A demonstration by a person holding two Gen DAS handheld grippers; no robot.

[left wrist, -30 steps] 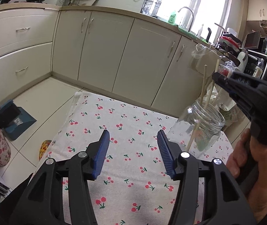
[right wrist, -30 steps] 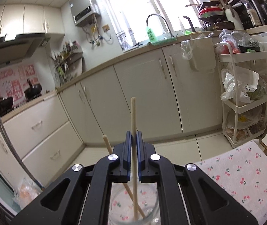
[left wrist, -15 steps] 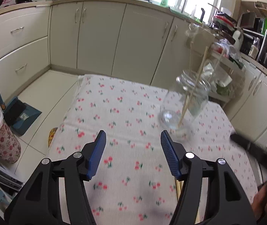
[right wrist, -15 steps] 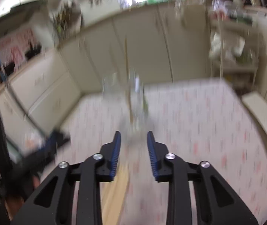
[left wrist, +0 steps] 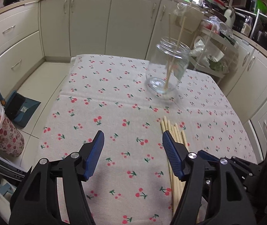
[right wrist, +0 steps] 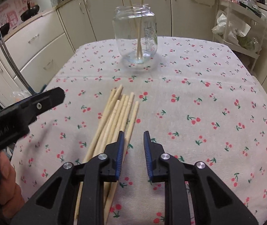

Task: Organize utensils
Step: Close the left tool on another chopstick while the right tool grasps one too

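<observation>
Chopsticks (right wrist: 140, 28): two stood inside glass jar (right wrist: 136, 35); loose bundle (right wrist: 114, 120) lay on tablecloth (right wrist: 208, 103). Left gripper (left wrist: 131, 143) spread, widening, empty; right gripper (right wrist: 132, 143) slightly parted, narrowing, empty.

Empty left tool (left wrist: 131, 140) above cherry-print cloth (left wrist: 114, 101), beside loose chopsticks (left wrist: 172, 131); glass jar (left wrist: 168, 71) beyond.

Chopstick bundle (right wrist: 114, 123): near ends hidden beneath right hand-held gripper (right wrist: 132, 155). Jar (left wrist: 168, 69) motion-blurred in left wrist view (label text unreadable). Left hand (right wrist: 4, 183) cut by frame edge.
</observation>
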